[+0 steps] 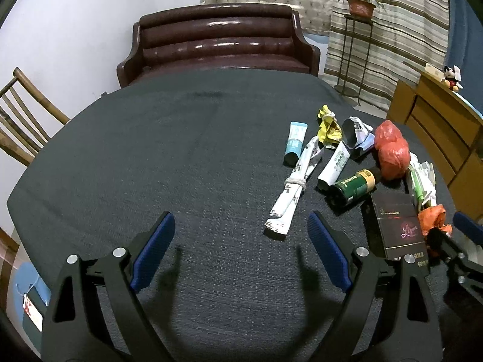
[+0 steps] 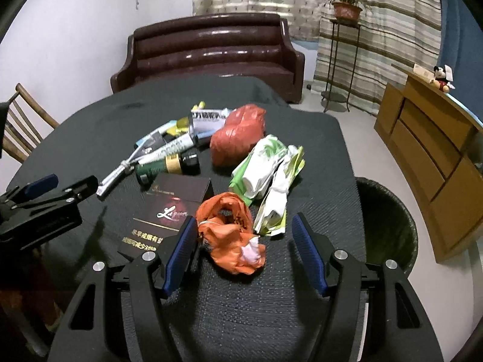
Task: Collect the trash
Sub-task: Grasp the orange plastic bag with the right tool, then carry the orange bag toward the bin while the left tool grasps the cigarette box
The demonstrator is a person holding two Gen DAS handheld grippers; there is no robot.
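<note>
Step in hand, by my reading: the first pick, right side. Landmark is the crumpled orange plastic bag [image 2: 231, 235], lying at the near edge of the dark cloth-covered table [image 2: 99, 120].

Right gripper [image 2: 243, 250]: jaws spread around the orange bag. The left blue pad sits against or just beside the bag; the right pad stands apart from it. Released, nothing clamped yet.

Left gripper [image 1: 241, 253]: wide open over bare cloth, well to the left of the orange bag, holding nothing.

Just left of the bag, touching it or nearly: flat black cardboard box with pink lettering [image 2: 172, 208]. Just beyond the bag: crushed green-and-white paper packaging [image 2: 265, 169]. Farther left: dark green bottle with a gold band [image 2: 167, 164], on its side. Farther still: bulging red plastic bag [image 2: 238, 134], then rolled papers and tubes.

Right of the bag, below the table edge: black mesh waste bin [image 2: 389, 226].

Next move calls for closing on the bag without catching the box corner, then carrying it right, over the bin.
</note>
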